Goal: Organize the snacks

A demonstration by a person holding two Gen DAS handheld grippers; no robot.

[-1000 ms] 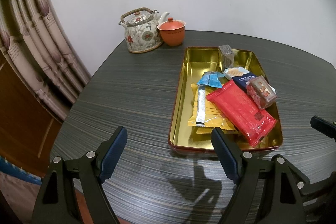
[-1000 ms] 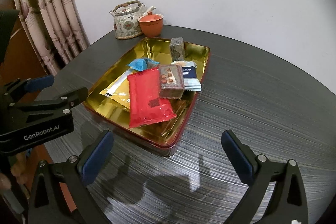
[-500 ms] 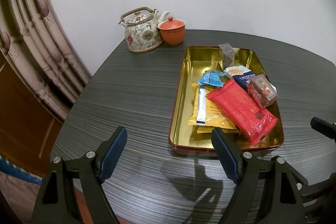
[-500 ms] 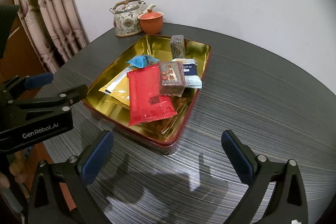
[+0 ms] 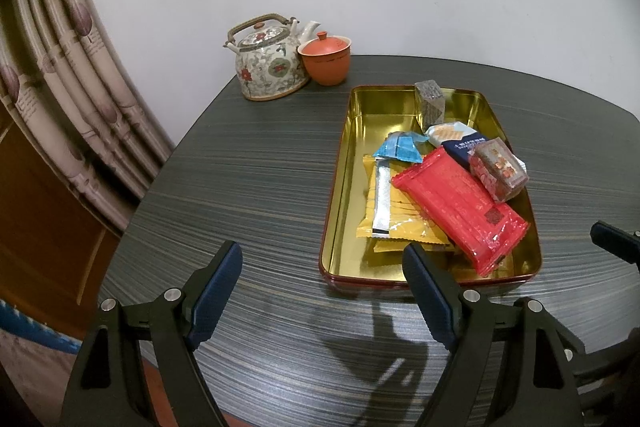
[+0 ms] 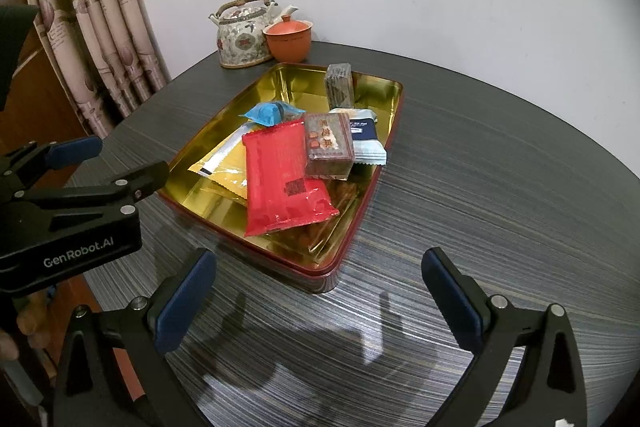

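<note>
A gold tin tray [image 5: 344,163] [image 6: 224,131] with a dark red rim lies on the dark striped table, holding several snack packs. A long red packet [image 5: 460,203] [image 6: 282,179] lies on top of yellow packets [image 5: 396,223] [image 6: 224,167]. A small reddish box [image 5: 498,171] [image 6: 329,146] rests over a navy-and-white pack [image 5: 464,147] [image 6: 366,135]. A blue wrapper [image 5: 400,147] [image 6: 270,113] and a grey block [image 5: 430,103] [image 6: 339,85] sit farther back. My left gripper [image 5: 322,291] hovers open before the tray's near-left corner. My right gripper [image 6: 320,301] hovers open at its near-right corner. Both are empty.
A floral teapot [image 5: 270,61] [image 6: 242,39] and an orange lidded cup [image 5: 325,61] [image 6: 289,41] stand at the table's far edge by the white wall. Patterned curtains [image 5: 68,79] [image 6: 100,27] hang left. The left gripper's body [image 6: 68,223] fills the right view's left side.
</note>
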